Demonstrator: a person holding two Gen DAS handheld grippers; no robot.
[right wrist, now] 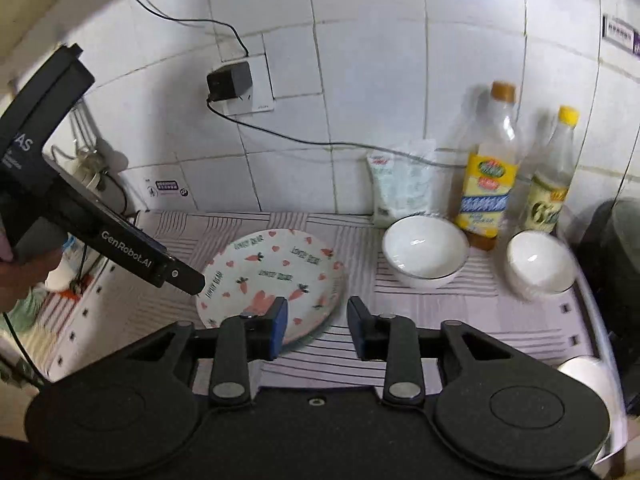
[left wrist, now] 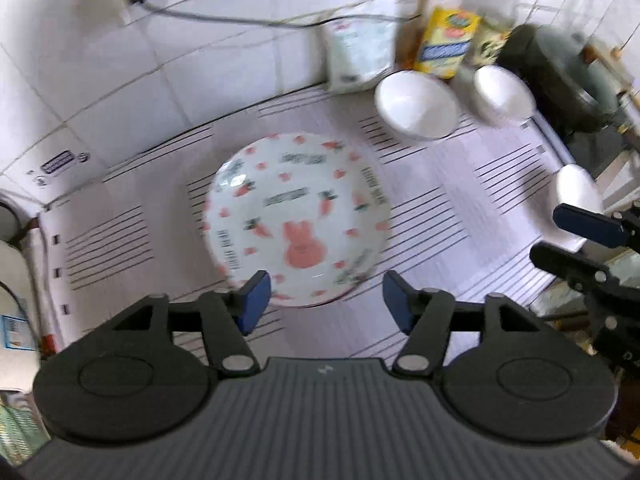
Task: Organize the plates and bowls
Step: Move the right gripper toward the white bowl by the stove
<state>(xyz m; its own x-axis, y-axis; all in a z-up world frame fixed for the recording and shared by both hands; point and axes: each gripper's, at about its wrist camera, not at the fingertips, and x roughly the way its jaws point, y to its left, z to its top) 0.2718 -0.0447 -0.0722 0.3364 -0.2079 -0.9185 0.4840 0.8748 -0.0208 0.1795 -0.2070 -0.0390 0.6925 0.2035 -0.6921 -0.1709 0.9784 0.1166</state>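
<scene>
Both tongs, left (left wrist: pixel 326 300) and right (right wrist: pixel 317 320), hang apart and empty above the striped-cloth desk (right wrist: pixel 420 320). The round white carrot-and-rabbit patterned plate (left wrist: pixel 296 216) lies flat there, seemingly stacked; two white ceramic bowls (right wrist: pixel 425 251) stand near.

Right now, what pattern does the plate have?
The plate is white with pink hearts, orange carrots and a pink rabbit; the left wrist view shows it best.
</scene>
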